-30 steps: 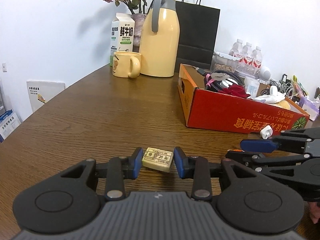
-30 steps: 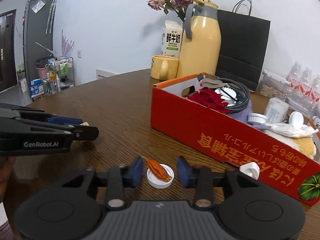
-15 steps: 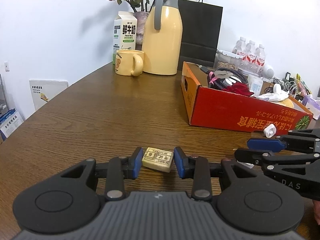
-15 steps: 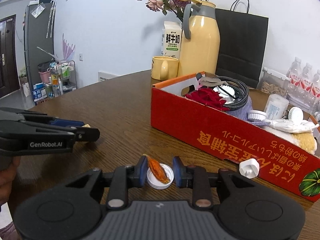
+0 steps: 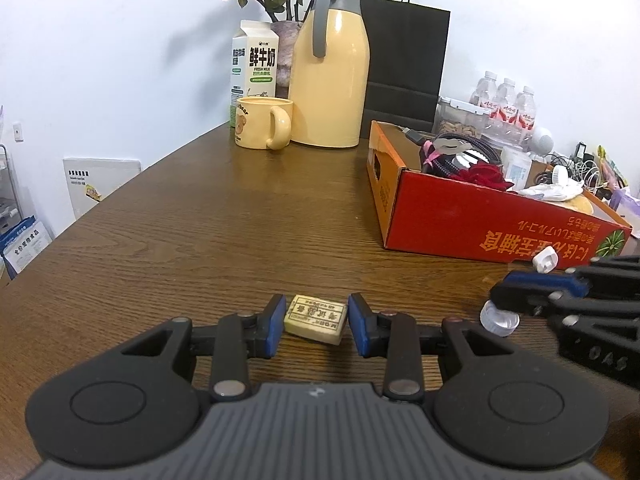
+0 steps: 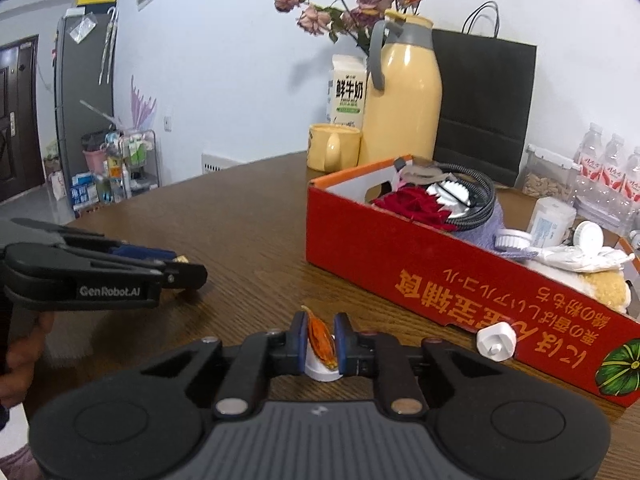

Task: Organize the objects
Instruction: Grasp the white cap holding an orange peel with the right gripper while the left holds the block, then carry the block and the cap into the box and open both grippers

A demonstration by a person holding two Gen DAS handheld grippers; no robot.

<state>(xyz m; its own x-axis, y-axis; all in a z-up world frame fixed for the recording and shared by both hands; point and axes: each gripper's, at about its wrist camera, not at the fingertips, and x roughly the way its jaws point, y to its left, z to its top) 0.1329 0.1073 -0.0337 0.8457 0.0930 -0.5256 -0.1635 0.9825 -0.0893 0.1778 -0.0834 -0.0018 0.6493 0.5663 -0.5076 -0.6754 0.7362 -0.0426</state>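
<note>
Right wrist: just closed right gripper [image 6: 320,339] on orange scrap [image 6: 319,338], atop cap [image 6: 320,373] near box [image 6: 420,280]. Lift straight; hold squeeze; leave cap. Keep left gripper [image 5: 316,320] clamping eraser [image 5: 315,319], near-left.

Both wrist views sit low and close above the table [image 5: 200,240], facing the back wall. Shared: red box [image 5: 480,220] [image 6: 400,272], yellow jug [image 5: 332,80] [image 6: 404,104].

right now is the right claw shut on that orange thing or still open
Shut: the right claw has just closed, pads pressing the orange piece above the white cap.
</note>
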